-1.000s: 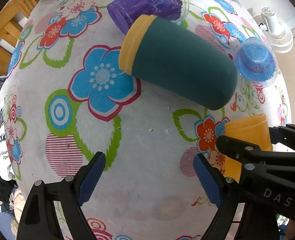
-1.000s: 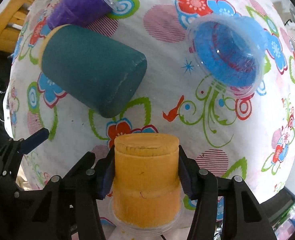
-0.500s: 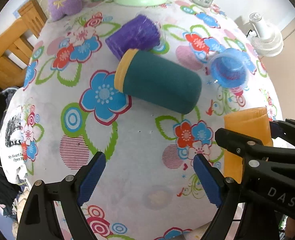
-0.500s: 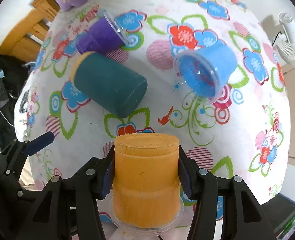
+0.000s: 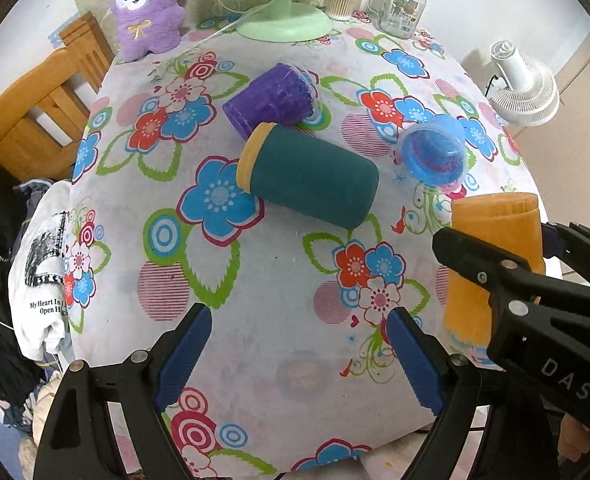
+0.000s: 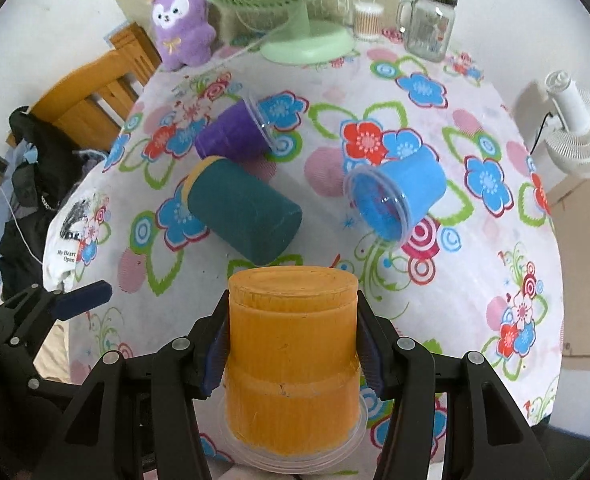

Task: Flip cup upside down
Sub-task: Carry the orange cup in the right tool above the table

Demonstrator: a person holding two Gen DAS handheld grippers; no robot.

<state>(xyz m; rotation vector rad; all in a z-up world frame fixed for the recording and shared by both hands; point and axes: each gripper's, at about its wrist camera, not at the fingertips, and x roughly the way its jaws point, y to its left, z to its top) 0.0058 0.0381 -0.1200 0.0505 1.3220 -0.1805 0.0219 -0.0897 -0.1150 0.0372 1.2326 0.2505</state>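
The ribbed orange plastic cup (image 6: 291, 356) stands inverted — closed base up, its clear-rimmed mouth down near the front edge of the flowered tablecloth (image 6: 475, 240) — clamped at mid-height between the blue pads of the right gripper (image 6: 291, 354), its stepped wall upright.

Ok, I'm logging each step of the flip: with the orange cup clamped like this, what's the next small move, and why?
Probably lower it straight down and only then open. The right gripper is shut on the orange cup, which already points base up with its clear rim at the bottom. The left gripper is open and holds nothing. Whether the rim touches the tablecloth cannot be told.
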